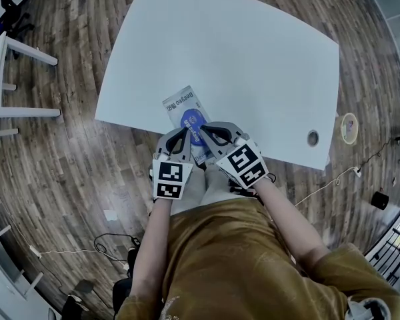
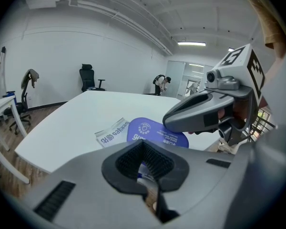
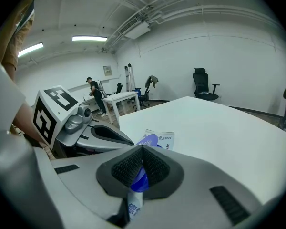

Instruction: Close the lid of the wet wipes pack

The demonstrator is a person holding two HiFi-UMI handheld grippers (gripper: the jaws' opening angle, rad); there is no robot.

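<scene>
The wet wipes pack (image 1: 181, 105) lies flat on the white table (image 1: 253, 59), right at the table's near edge, in the lower middle of the head view. Its far, white end points up and to the left. The round blue lid (image 1: 193, 119) sits on top of the pack, towards the near end.

Both tools meet at that near end, side by side and almost touching each other. The left tool (image 1: 186, 145) comes in from the lower left. In its own view its jaws are clenched, the ribbed pads (image 2: 158, 162) pressed together with only a thin white and blue sliver of the pack pinched between them. The right tool (image 1: 205, 137) comes in from the lower right and reaches a little further over the lid. In its own view its jaws are clamped too, with a blue curve and a strip of printed white wrapper caught between the pads.

From where I stand I cannot tell whether the lid is lying fully shut or raised slightly.

The person's mustard sleeves (image 1: 153, 245) fill the bottom of the head view, above a wooden floor (image 1: 60, 165).
</scene>
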